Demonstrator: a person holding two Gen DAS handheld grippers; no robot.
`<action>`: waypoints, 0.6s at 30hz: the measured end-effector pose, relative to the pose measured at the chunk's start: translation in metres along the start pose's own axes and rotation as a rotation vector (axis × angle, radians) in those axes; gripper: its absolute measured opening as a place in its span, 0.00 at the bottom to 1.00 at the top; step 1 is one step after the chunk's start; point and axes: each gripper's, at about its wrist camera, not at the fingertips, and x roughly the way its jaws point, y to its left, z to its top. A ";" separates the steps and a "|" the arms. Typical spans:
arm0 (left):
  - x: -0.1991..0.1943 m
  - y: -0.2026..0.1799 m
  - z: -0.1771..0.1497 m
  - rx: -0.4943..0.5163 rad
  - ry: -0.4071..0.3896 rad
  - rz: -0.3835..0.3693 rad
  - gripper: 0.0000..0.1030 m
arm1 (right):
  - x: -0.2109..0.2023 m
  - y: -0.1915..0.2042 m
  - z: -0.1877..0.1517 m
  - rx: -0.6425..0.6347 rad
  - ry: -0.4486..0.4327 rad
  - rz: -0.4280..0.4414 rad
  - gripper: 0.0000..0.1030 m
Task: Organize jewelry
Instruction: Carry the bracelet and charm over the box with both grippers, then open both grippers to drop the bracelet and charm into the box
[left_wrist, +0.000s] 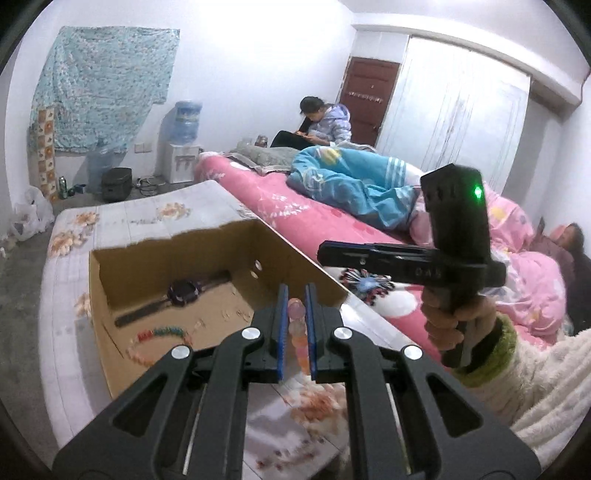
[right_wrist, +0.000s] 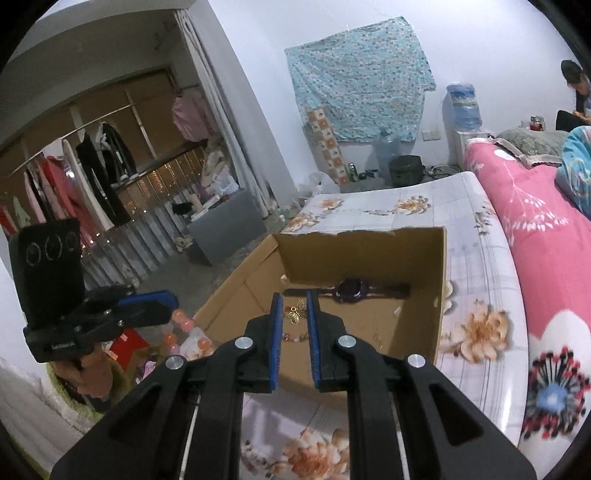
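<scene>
A cardboard box (left_wrist: 295, 258) stands on a floral-topped table. Inside lie a dark purple watch (left_wrist: 181, 291), a coloured bead bracelet (left_wrist: 159, 332), and in the right wrist view the watch (right_wrist: 351, 288), a gold butterfly pendant (right_wrist: 297, 312) and a beaded bracelet (right_wrist: 295, 336). My left gripper (left_wrist: 295, 295) is shut on a pink bead bracelet (left_wrist: 297, 332), held over the box's near right corner; the bracelet (right_wrist: 184, 325) hangs beside the left gripper (right_wrist: 147, 306) in the right wrist view. My right gripper (right_wrist: 294, 299) is open and empty above the box's near wall; it (left_wrist: 325, 254) shows sideways in the left wrist view.
The table (right_wrist: 472, 332) adjoins a pink bed (left_wrist: 314, 218) with a blue quilt. One person sits at the bed's far end (left_wrist: 325, 118); another lies at right (left_wrist: 565, 240). A water dispenser (left_wrist: 183, 147) stands by the far wall. A clothes rack (right_wrist: 74, 177) hangs at left.
</scene>
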 end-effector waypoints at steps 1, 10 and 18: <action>0.008 0.001 0.004 0.006 0.015 0.011 0.08 | 0.005 -0.003 0.004 -0.001 0.009 -0.001 0.13; 0.131 0.053 0.007 -0.114 0.354 0.046 0.08 | 0.057 -0.032 0.020 0.014 0.118 -0.046 0.13; 0.164 0.074 -0.014 -0.224 0.467 0.016 0.16 | 0.078 -0.048 0.025 0.014 0.166 -0.061 0.13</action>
